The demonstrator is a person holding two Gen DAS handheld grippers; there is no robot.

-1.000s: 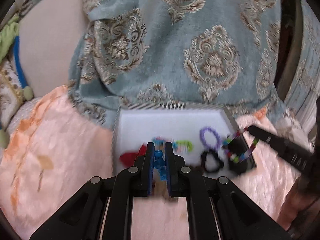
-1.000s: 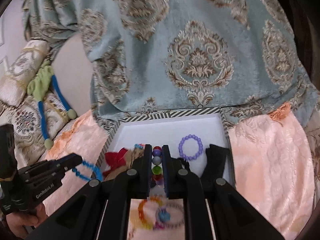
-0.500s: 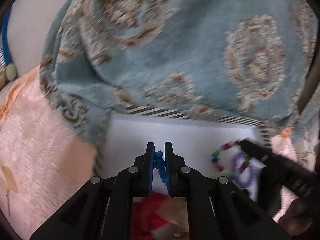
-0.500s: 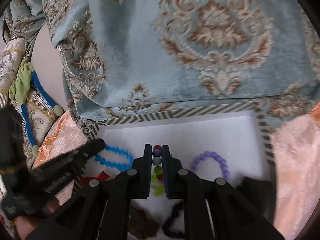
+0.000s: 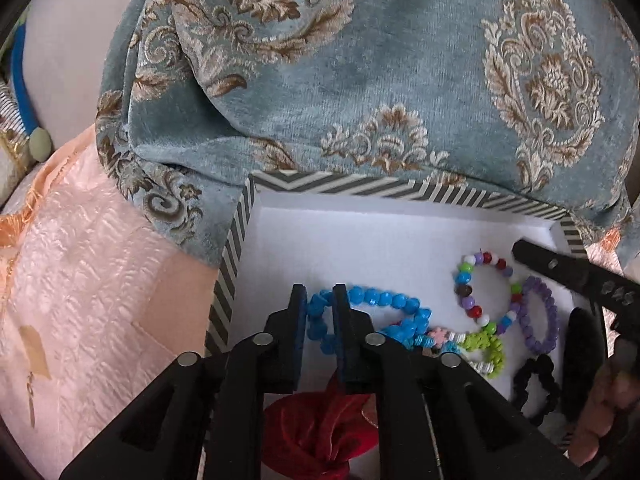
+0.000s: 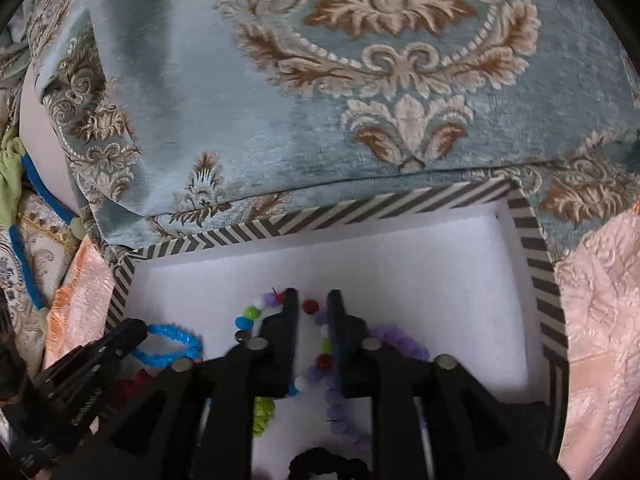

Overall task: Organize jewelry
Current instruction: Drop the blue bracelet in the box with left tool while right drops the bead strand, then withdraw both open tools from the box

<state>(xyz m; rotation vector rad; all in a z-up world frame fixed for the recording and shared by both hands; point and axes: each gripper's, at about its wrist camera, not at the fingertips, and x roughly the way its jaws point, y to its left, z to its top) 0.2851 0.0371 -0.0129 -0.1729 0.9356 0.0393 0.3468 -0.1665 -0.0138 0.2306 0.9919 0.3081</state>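
Blue bead bracelet [image 5: 384,304] sits clamped in the left hand-held gripper [image 5: 320,300], while the right hand-held gripper [image 6: 312,304] is opening around the multicoloured bracelet [image 6: 316,340]

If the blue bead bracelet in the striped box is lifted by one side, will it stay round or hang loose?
The blue bead bracelet probably hangs loose: separate beads on a string, already lying as a bent loop in the striped box. It looks light. The beads seem smooth, so they may slip in the left gripper, which pinches one side.
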